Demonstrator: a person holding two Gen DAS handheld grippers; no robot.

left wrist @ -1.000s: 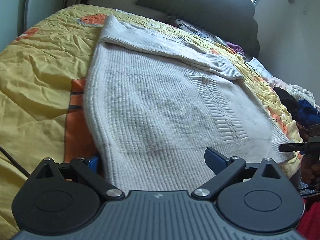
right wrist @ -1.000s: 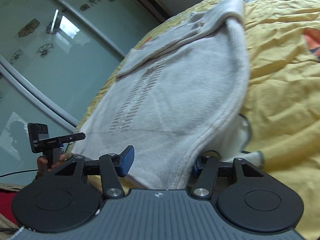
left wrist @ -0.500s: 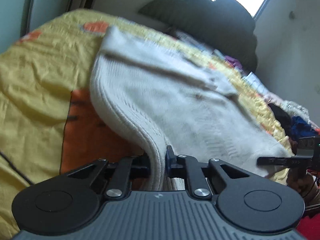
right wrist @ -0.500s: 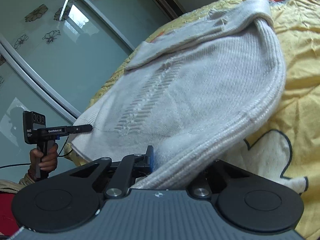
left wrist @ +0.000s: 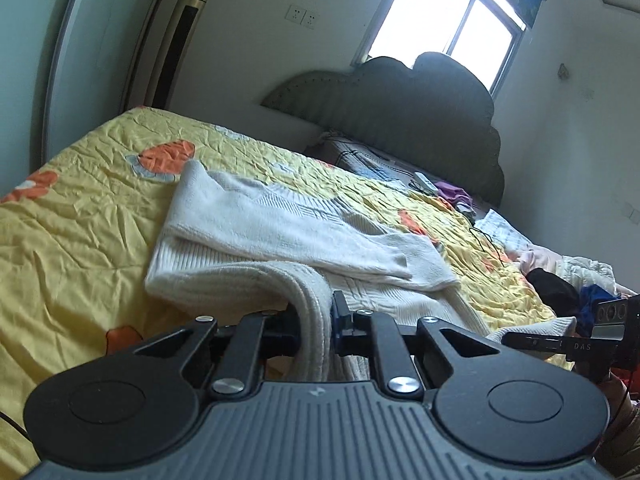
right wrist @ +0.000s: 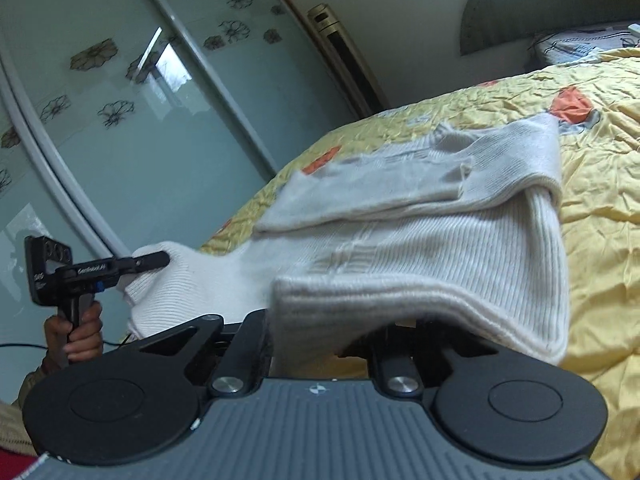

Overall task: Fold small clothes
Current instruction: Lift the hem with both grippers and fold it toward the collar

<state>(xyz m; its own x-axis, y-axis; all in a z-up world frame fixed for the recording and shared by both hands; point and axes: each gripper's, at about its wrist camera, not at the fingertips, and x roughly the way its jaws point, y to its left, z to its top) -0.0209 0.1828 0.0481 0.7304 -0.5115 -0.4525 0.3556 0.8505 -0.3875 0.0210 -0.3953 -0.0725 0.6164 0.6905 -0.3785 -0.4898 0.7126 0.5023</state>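
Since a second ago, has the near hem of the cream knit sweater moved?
Yes. The cream knit sweater's hem, clamped in the left gripper, has lifted off the yellow quilt and come toward the folded sleeve.

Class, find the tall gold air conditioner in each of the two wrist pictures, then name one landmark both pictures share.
Left wrist: air conditioner at upper left, against the wall beyond the bed.
Right wrist: air conditioner at top centre, beside the glass doors.
Shared landmark: the white sweater on the yellow bedspread.
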